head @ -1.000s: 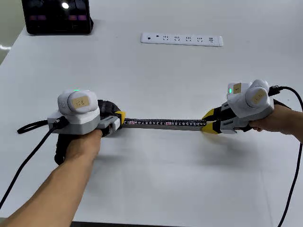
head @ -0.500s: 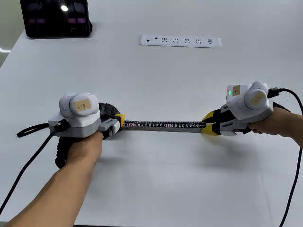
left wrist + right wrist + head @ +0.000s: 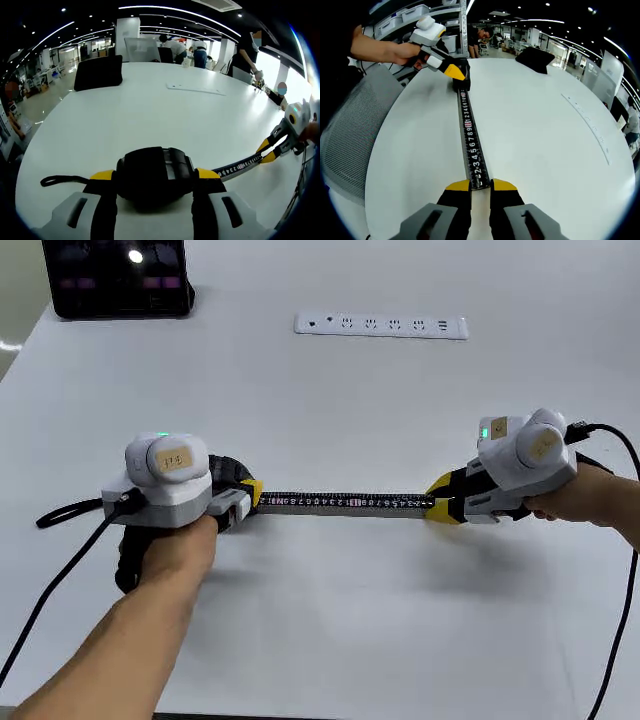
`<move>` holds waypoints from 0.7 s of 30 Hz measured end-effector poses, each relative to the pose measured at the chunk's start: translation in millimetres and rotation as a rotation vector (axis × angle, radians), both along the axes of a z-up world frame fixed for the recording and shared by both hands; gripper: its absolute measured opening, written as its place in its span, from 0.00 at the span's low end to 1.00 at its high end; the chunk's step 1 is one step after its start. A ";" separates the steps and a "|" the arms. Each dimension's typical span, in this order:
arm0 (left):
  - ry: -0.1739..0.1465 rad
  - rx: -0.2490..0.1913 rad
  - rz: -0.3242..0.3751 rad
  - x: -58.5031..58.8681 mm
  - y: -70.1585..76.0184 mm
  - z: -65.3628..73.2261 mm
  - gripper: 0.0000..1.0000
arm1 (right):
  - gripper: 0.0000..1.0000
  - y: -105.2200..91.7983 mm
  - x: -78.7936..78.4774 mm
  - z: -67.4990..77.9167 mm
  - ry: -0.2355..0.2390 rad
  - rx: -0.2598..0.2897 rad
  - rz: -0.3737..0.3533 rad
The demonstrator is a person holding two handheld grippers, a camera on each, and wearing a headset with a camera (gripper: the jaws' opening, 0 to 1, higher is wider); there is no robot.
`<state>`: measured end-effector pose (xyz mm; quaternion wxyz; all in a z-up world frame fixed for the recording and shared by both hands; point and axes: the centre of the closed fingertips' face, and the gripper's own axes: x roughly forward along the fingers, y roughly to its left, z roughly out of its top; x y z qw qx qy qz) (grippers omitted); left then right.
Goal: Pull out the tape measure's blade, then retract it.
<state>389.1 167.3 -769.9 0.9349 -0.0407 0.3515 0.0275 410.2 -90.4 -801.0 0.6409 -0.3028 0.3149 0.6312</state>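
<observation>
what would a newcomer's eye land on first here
The tape measure's blade, stretched straight across the middle of the white table. The left gripper clamps the black case at one end and the right gripper pinches the blade's tip at the other. A white power strip lies at the far side.

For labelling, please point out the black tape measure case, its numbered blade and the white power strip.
black tape measure case (image 3: pixel 155 172): left gripper view, middle of body
numbered blade (image 3: pixel 469 135): right gripper view, mid-length
white power strip (image 3: pixel 381 326): head view, centre
</observation>
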 end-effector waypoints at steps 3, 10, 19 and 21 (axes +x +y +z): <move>0.003 -0.001 -0.003 0.1 -0.2 -0.3 0.54 | 0.10 -0.1 0.0 0.1 0.001 0.000 -0.002; 0.005 -0.003 -0.005 0.1 -0.4 -0.6 0.54 | 0.10 -0.4 0.7 -0.4 0.000 -0.005 -0.004; 0.008 -0.010 -0.007 0.5 -0.6 -1.1 0.54 | 0.10 -0.5 1.4 -1.0 0.000 -0.012 -0.002; 0.008 -0.011 -0.008 0.5 -0.6 -1.1 0.54 | 0.10 -0.4 1.5 -1.2 -0.001 -0.013 -0.002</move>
